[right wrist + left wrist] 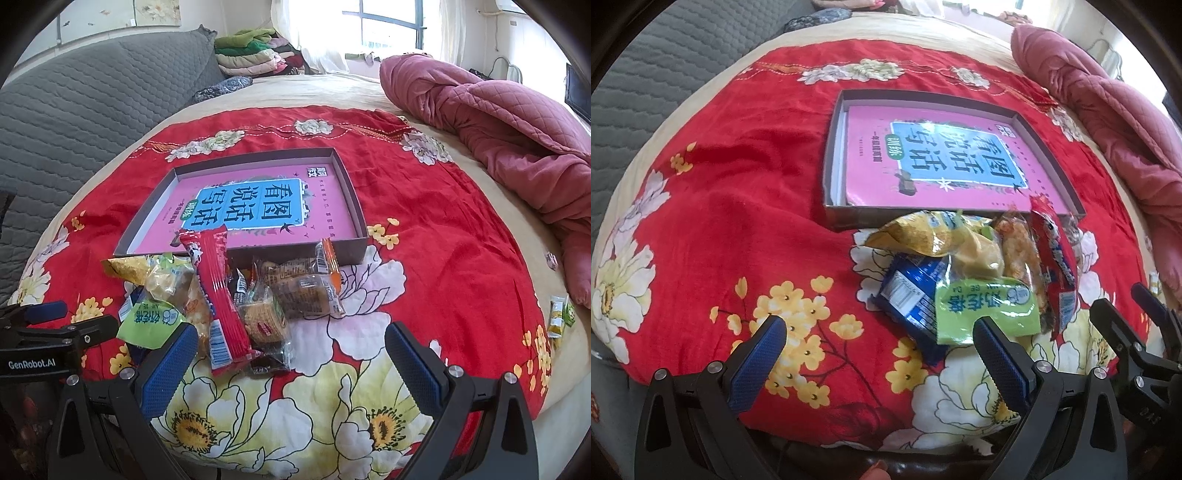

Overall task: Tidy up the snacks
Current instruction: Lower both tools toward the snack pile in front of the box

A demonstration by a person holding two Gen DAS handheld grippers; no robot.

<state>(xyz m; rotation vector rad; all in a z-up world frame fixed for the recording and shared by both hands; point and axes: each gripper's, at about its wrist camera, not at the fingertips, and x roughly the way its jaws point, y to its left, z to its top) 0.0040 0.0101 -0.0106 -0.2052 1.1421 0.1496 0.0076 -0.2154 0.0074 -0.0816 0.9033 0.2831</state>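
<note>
A pile of snack packets lies on a red floral blanket in front of a shallow grey box (pixel 846 218) (pixel 354 254) that holds a pink book (pixel 938 158) (pixel 251 206). The pile has a green packet (pixel 990 306) (pixel 147 317), a blue packet (pixel 912 299), a yellow bag (pixel 923 236) (pixel 125 269), a long red packet (pixel 1056 258) (pixel 218 291) and brown cake packets (pixel 306 288). My left gripper (pixel 879 332) is open and empty, just short of the pile. My right gripper (pixel 291 343) is open and empty at the pile's near edge.
A pink quilt (pixel 498 122) (pixel 1108 103) is bunched at the right of the bed. A grey padded headboard (pixel 92 92) stands at the left. Small yellow-green candies (pixel 557 317) lie near the blanket's right edge. Folded clothes (pixel 251 55) are stacked at the back.
</note>
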